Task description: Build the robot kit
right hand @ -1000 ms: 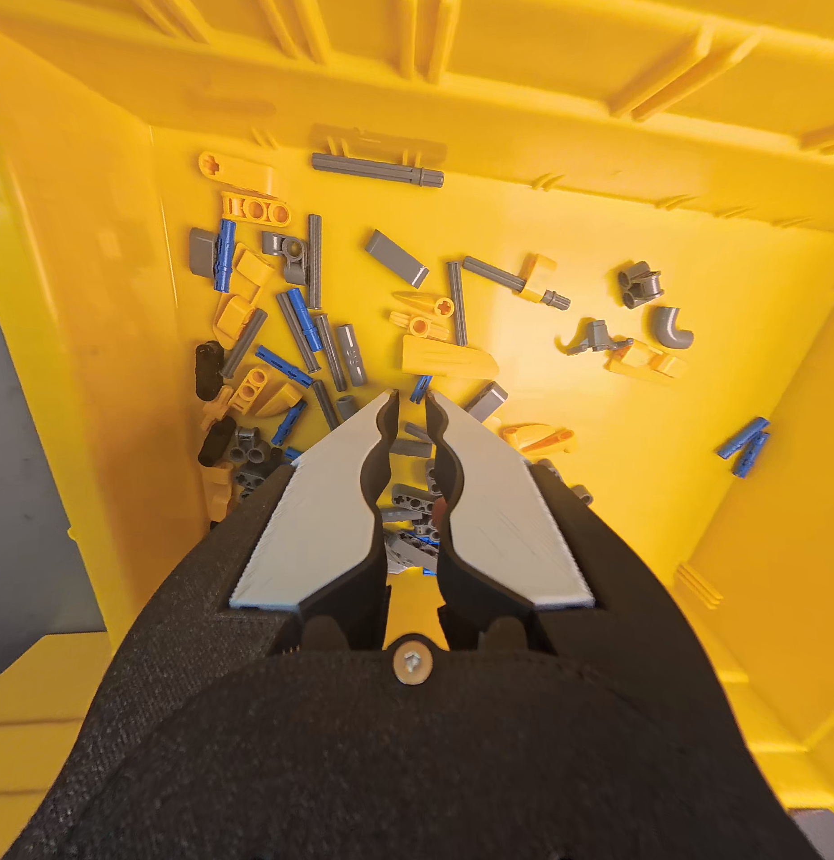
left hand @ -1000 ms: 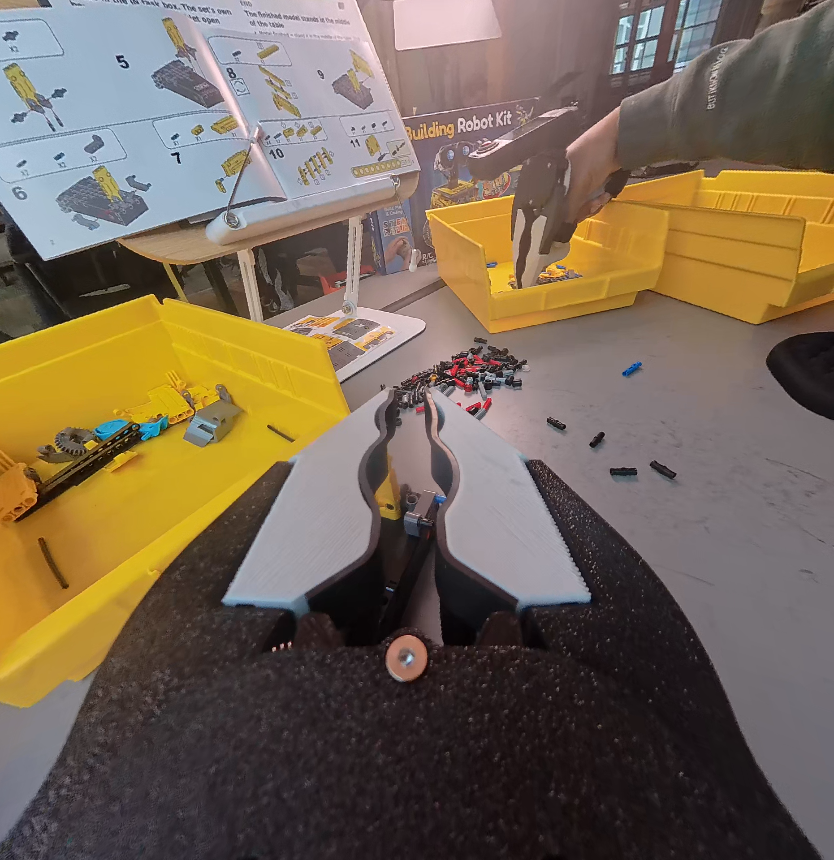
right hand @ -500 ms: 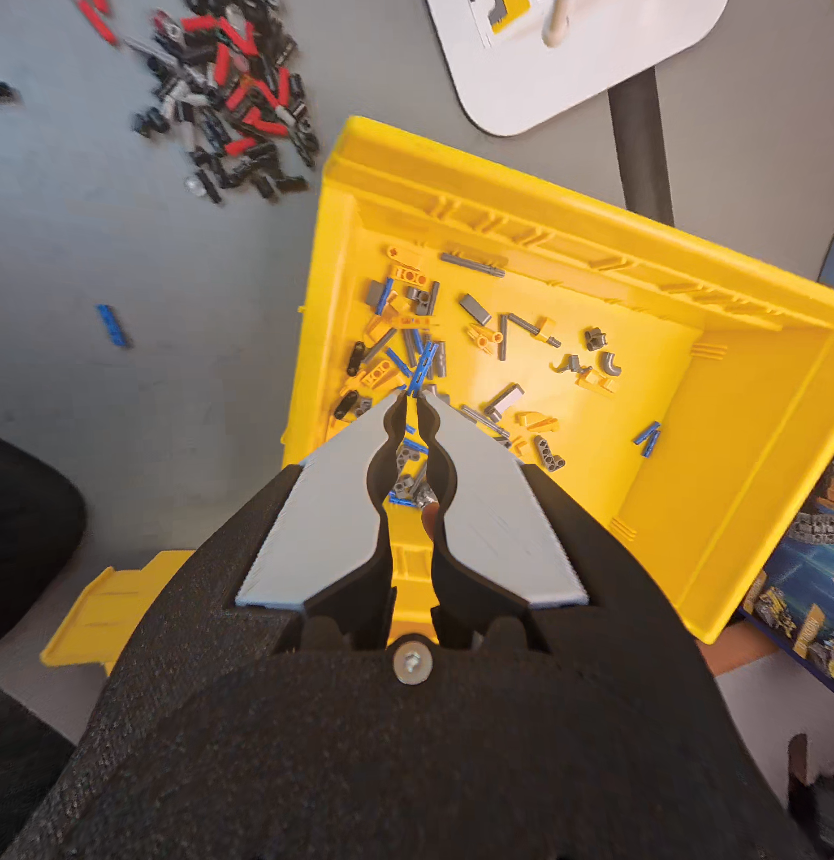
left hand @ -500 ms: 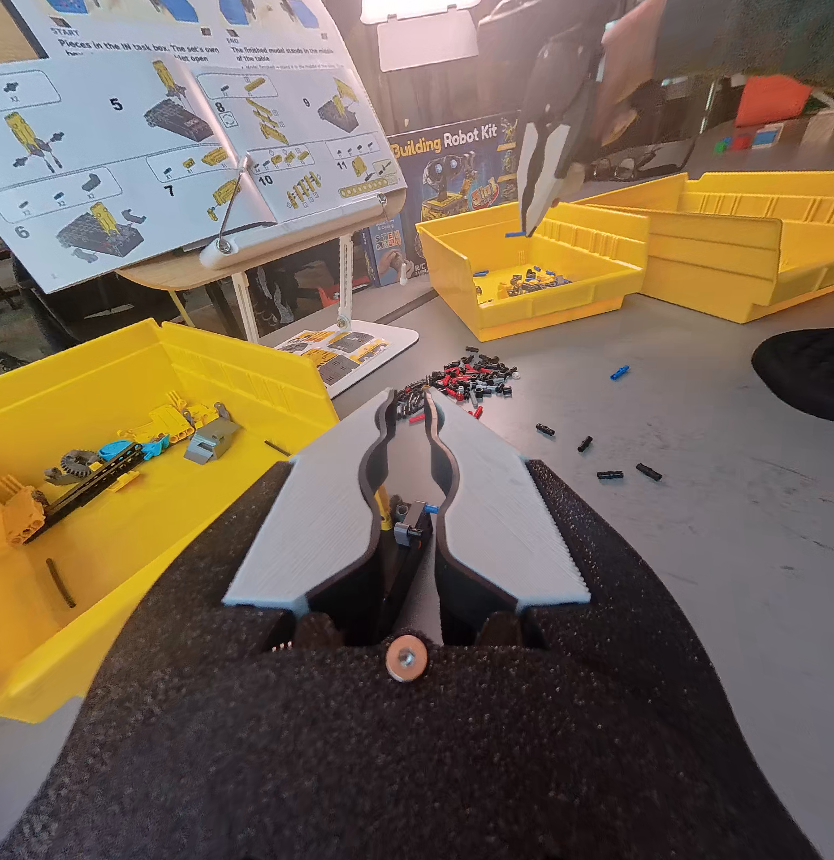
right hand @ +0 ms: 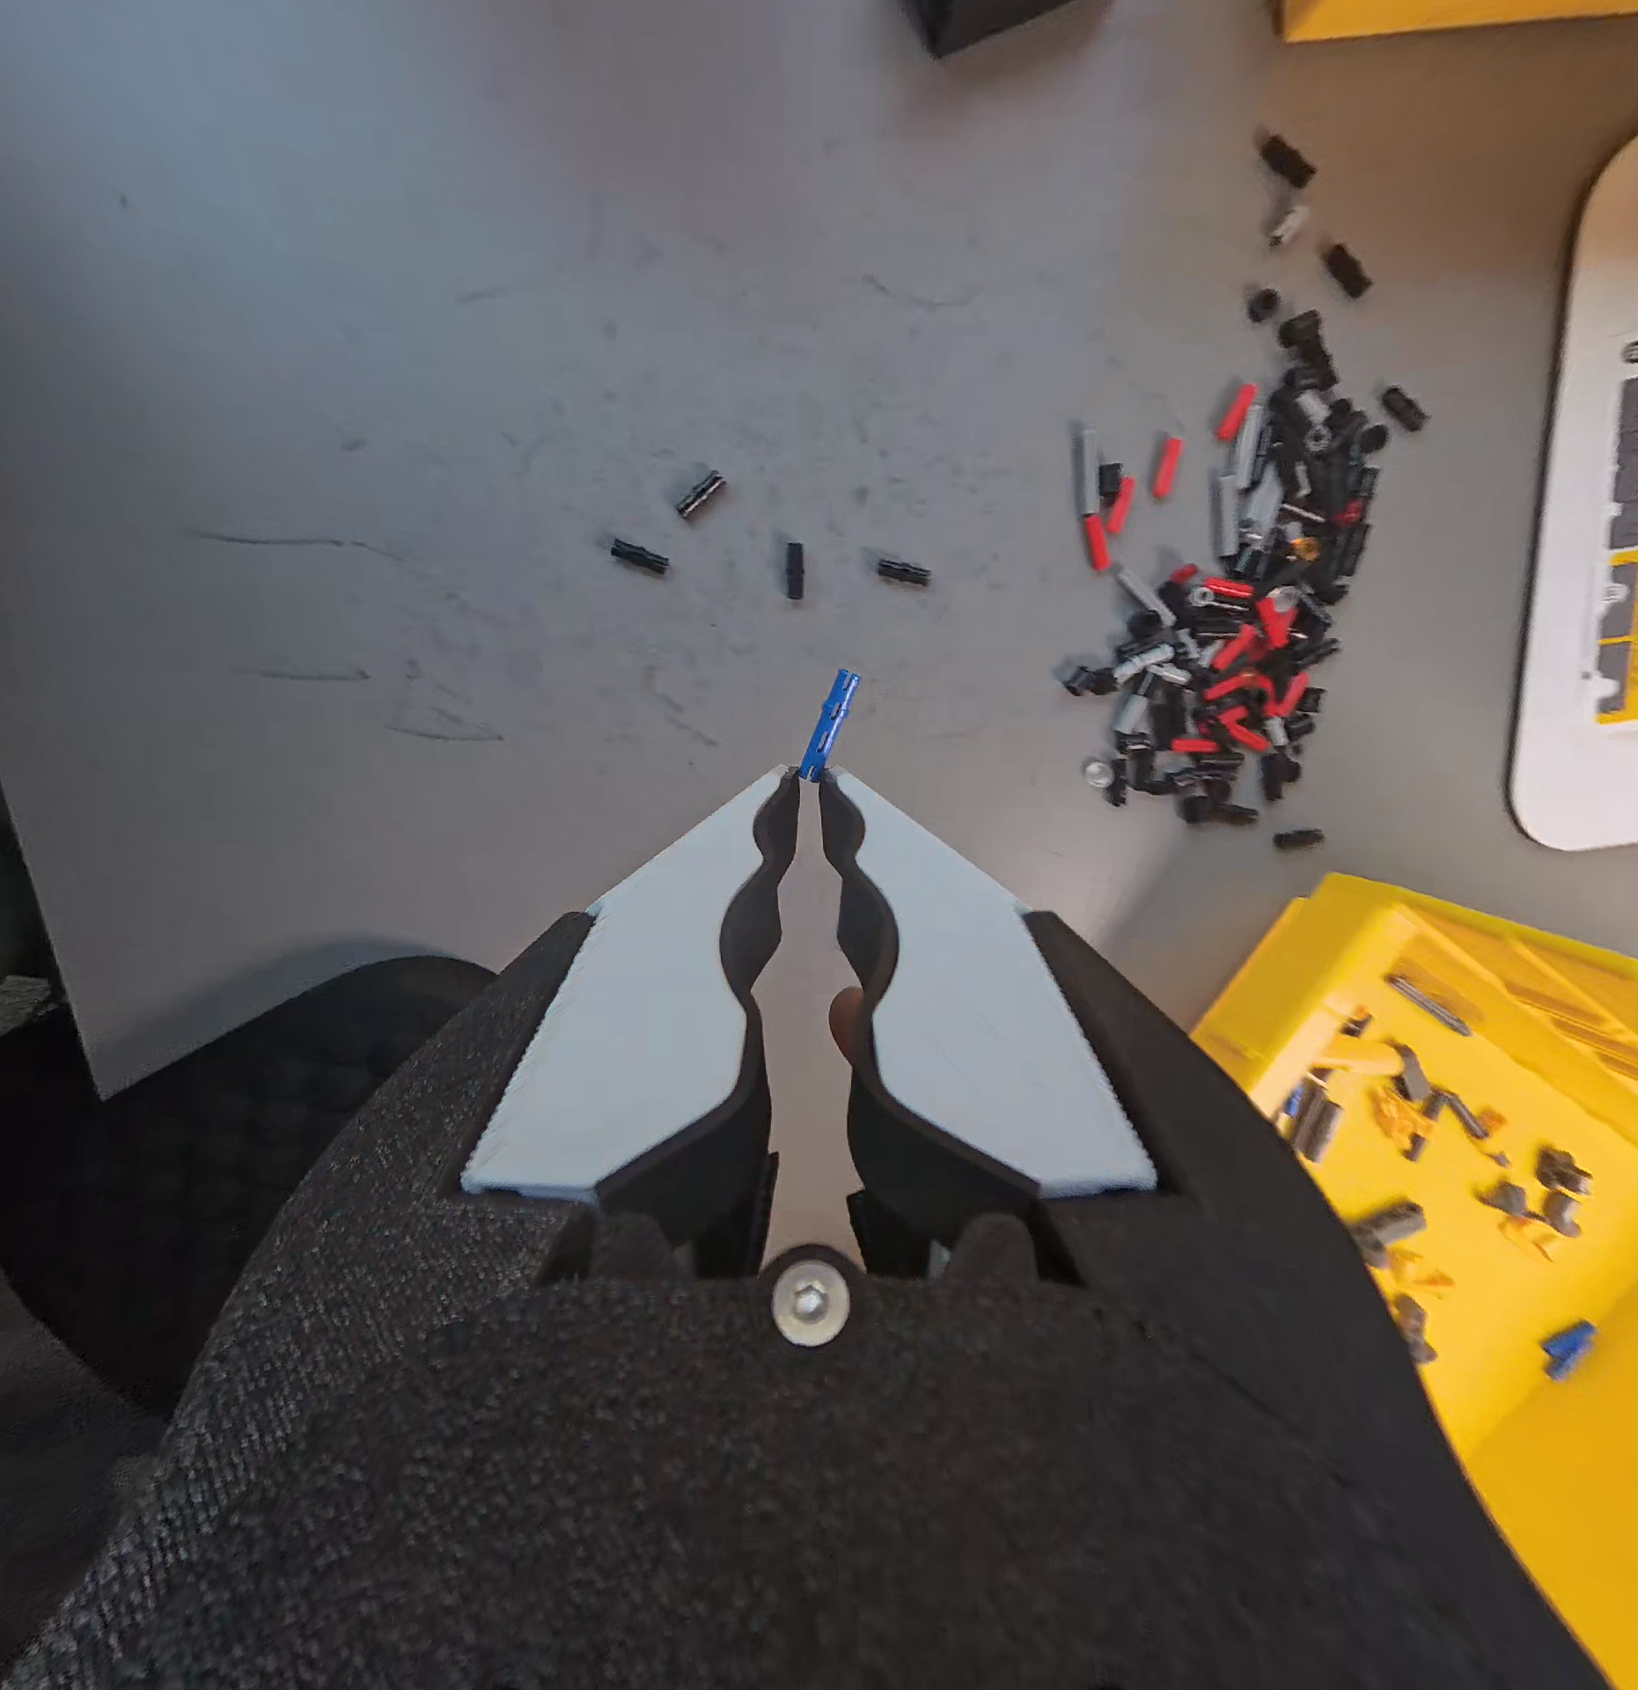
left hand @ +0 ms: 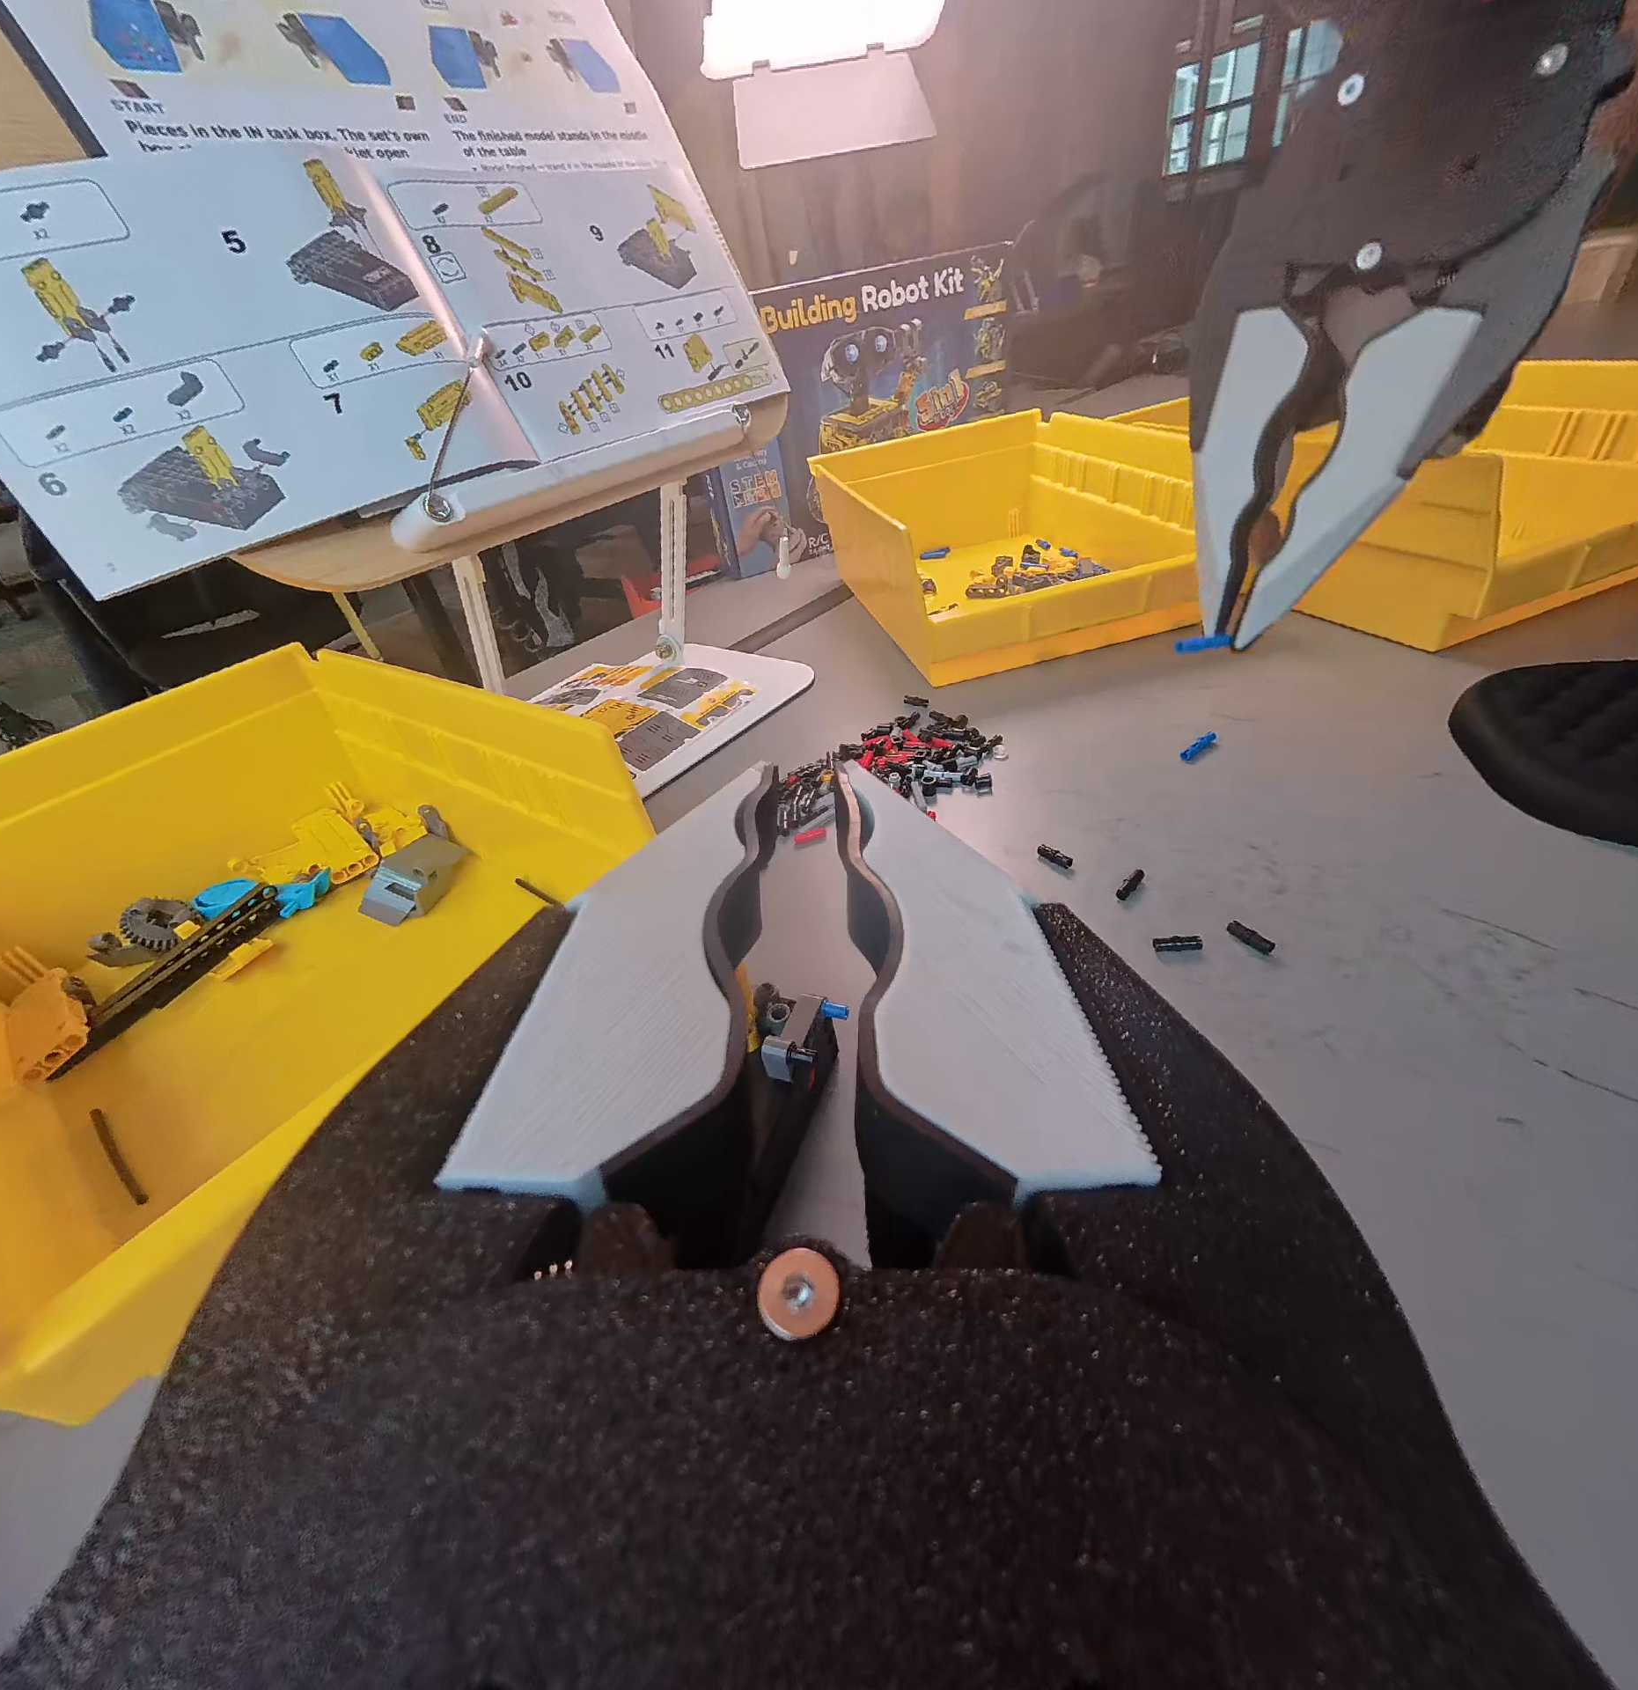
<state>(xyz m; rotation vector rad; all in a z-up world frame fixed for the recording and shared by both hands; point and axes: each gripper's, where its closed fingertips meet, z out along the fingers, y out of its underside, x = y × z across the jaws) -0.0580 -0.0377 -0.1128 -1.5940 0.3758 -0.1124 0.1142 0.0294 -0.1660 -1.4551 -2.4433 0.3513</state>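
Observation:
My right gripper (right hand: 810,775) is shut on a small blue pin (right hand: 829,727) that sticks out past its tips, high above the grey table (right hand: 431,366). It also shows in the left wrist view (left hand: 1231,631), top right, with the blue pin (left hand: 1199,644) at its tips. My left gripper (left hand: 808,777) hovers low over the table, its tips a little apart. Deep between its fingers it grips a black beam assembly with a grey piece and a blue pin (left hand: 797,1042). A pile of black, red and grey pins (left hand: 906,750) lies just beyond its tips.
A yellow bin (left hand: 486,732) with loose parts sits left of my left gripper. Another yellow parts bin (left hand: 888,549) (right hand: 1327,933) stands farther back. An instruction booklet on a stand (left hand: 339,274) is at back left. Loose black pins (right hand: 787,558), one blue pin (left hand: 1196,747) and a black mat (left hand: 1574,741) lie on the table. The gap from one gripper's tips to the other's is roughly 20 centimetres.
My right gripper shut on the blue pin inside the far yellow bin, lifted out and moved over the grey table toward my left gripper. My left gripper barely moved.

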